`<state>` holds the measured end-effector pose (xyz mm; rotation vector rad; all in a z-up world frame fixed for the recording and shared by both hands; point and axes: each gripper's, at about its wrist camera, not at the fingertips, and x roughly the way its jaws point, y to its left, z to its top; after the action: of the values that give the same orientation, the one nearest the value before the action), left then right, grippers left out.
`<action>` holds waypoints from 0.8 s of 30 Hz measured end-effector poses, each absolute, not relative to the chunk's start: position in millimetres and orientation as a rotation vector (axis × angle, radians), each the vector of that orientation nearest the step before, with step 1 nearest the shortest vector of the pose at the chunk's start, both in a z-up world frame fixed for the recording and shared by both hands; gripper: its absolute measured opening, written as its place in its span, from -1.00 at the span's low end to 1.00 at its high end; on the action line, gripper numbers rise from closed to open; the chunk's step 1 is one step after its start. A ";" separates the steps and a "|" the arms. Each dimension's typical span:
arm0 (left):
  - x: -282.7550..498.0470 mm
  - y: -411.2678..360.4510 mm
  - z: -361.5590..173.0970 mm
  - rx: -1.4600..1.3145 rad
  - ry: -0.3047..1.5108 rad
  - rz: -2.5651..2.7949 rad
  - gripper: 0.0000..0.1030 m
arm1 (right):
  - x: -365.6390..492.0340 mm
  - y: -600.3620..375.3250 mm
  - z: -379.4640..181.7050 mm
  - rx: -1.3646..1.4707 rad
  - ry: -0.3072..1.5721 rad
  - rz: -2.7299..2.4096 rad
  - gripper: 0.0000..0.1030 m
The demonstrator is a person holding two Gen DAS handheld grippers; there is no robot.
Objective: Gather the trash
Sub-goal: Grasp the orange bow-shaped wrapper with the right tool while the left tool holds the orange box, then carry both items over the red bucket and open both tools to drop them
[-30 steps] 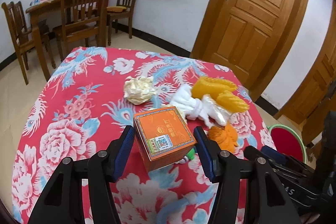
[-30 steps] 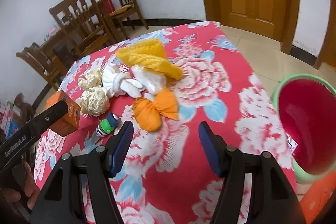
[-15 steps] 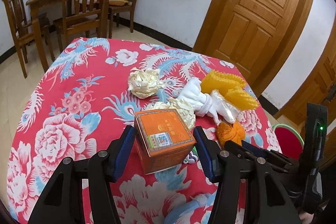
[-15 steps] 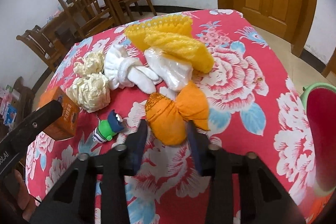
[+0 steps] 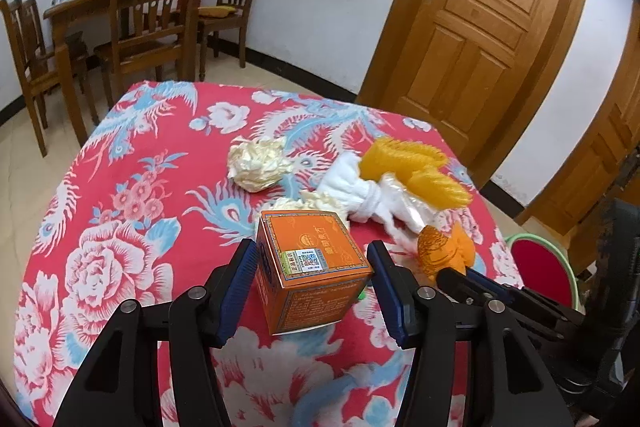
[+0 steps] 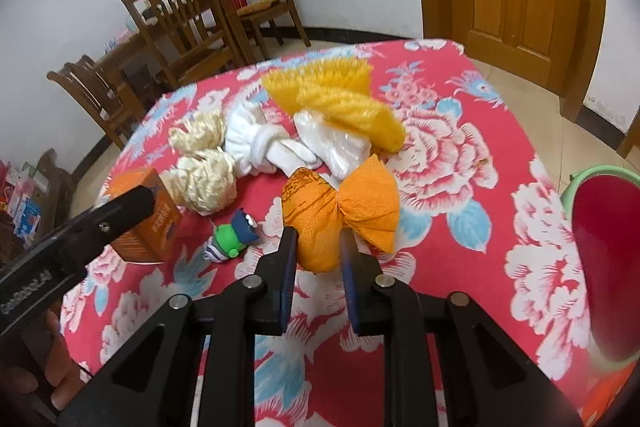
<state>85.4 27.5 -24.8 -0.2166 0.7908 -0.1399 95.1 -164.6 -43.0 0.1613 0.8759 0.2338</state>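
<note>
My left gripper (image 5: 312, 267) is shut on an orange carton (image 5: 310, 267), held a little above the red floral tablecloth (image 5: 120, 227); the carton also shows in the right wrist view (image 6: 154, 223). My right gripper (image 6: 318, 243) is shut on an orange knotted bag (image 6: 340, 211) lying on the cloth. Beyond it lie a white tied bag (image 6: 264, 143), a yellow foam net (image 6: 340, 99) and two cream paper wads (image 6: 204, 183). A small green and blue toy (image 6: 232, 235) lies left of the bag.
A red bin with a green rim (image 6: 604, 267) stands on the floor beside the table's right edge. Wooden chairs (image 5: 160, 11) and a table stand at the far wall. A wooden door (image 5: 480, 27) is behind.
My right gripper moved forward to the orange bag and closed its jaws on it. My left gripper kept its hold on the carton and shifted slightly.
</note>
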 end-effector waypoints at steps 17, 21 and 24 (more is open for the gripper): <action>71.6 -35.2 5.6 -0.145 0.758 -0.263 0.13 | 42.3 -235.7 5.9 0.256 0.752 0.129 -0.54; 70.6 -60.1 10.5 -0.119 0.755 -0.310 0.12 | 32.4 -258.3 11.2 0.276 0.733 0.079 -0.54; 71.0 -77.0 11.8 -0.099 0.756 -0.338 0.12 | 25.8 -276.3 13.1 0.293 0.723 0.044 -0.54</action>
<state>71.0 -77.0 11.8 -0.0990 0.7565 -0.3379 25.8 -276.3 13.1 0.2933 0.7229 0.0441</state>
